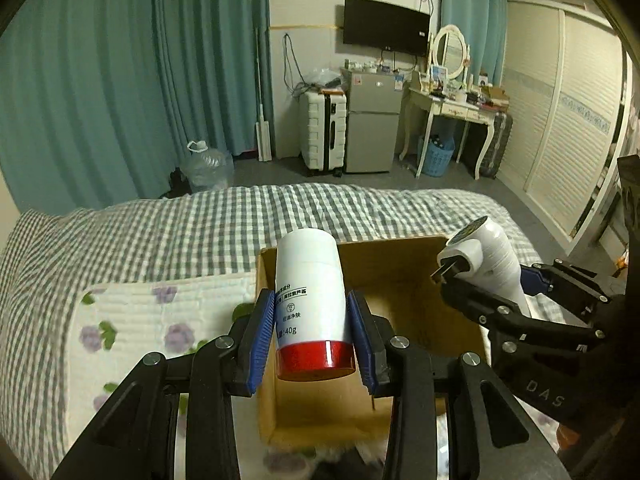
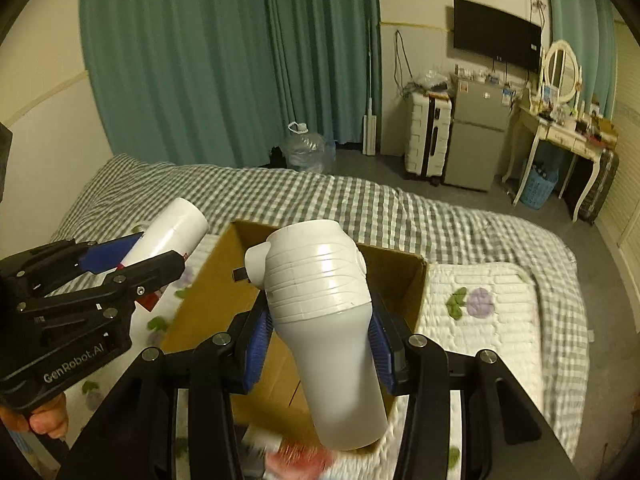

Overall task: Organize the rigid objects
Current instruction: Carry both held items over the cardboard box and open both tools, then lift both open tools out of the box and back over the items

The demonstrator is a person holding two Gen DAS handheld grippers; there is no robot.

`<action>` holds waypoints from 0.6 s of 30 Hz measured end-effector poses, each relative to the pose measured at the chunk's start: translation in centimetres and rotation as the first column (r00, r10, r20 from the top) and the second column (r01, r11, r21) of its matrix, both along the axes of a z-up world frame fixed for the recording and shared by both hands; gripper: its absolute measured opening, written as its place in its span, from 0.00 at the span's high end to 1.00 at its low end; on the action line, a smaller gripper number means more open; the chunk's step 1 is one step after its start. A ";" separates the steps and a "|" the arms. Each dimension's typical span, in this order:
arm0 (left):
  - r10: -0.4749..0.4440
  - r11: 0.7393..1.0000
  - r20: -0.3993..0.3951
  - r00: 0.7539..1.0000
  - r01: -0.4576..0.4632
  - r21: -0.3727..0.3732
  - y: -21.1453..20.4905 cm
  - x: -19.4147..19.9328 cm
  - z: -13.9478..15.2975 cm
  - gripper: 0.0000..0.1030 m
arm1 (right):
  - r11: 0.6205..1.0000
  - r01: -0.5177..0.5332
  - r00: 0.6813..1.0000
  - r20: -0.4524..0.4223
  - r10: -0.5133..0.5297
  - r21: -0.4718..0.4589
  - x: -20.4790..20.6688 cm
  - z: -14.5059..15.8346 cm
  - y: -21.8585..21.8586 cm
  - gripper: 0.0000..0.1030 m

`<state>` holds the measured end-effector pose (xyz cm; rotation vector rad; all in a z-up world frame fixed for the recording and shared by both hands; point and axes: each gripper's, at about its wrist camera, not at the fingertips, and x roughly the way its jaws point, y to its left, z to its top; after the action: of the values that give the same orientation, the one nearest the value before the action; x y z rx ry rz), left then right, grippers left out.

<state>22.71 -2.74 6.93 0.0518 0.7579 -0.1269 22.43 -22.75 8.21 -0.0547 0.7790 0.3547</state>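
My left gripper (image 1: 311,320) is shut on a white bottle with a red cap (image 1: 310,304), cap toward the camera, held above an open cardboard box (image 1: 400,280) on the bed. My right gripper (image 2: 320,334) is shut on a white hair dryer (image 2: 320,300) with its cord wound round it, also over the box (image 2: 208,292). The right gripper (image 1: 492,300) and dryer (image 1: 488,252) show at the right of the left wrist view. The left gripper (image 2: 132,260) and bottle (image 2: 172,228) show at the left of the right wrist view.
The box sits on a floral quilt (image 1: 160,320) over a grey checked bedspread (image 1: 200,232). Blurred red and white items (image 2: 296,456) lie near the box's front. Beyond the bed stand a water jug (image 1: 208,168), suitcase (image 1: 324,132), small fridge (image 1: 372,120) and dressing table (image 1: 452,108).
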 end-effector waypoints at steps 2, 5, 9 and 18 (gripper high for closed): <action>-0.010 1.000 -0.016 1.000 0.010 0.000 -0.1 1.6 -1.4 0.64 | 1.000 0.012 1.000 -0.014 -0.012 -0.002 1.7 -1.7 -0.2 0.57; -0.024 1.000 -0.041 0.999 0.025 0.017 -0.4 3.3 -3.7 0.64 | 1.000 0.015 0.999 -0.033 -0.015 -0.002 3.9 -4.1 -0.2 0.57; -0.032 0.999 -0.088 0.996 0.035 0.027 -0.6 4.5 -6.8 0.64 | 1.000 0.018 0.998 -0.062 -0.018 0.002 5.1 -7.1 -0.2 0.57; -0.016 0.998 -0.067 0.998 0.020 0.061 -0.4 3.8 -8.1 0.58 | 0.999 0.037 0.997 -0.064 -0.038 -0.019 5.2 -8.5 -0.4 0.53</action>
<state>26.50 -3.11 -1.16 0.1134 0.8278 -0.1225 27.63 -23.17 -0.32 -0.0454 0.8459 0.3155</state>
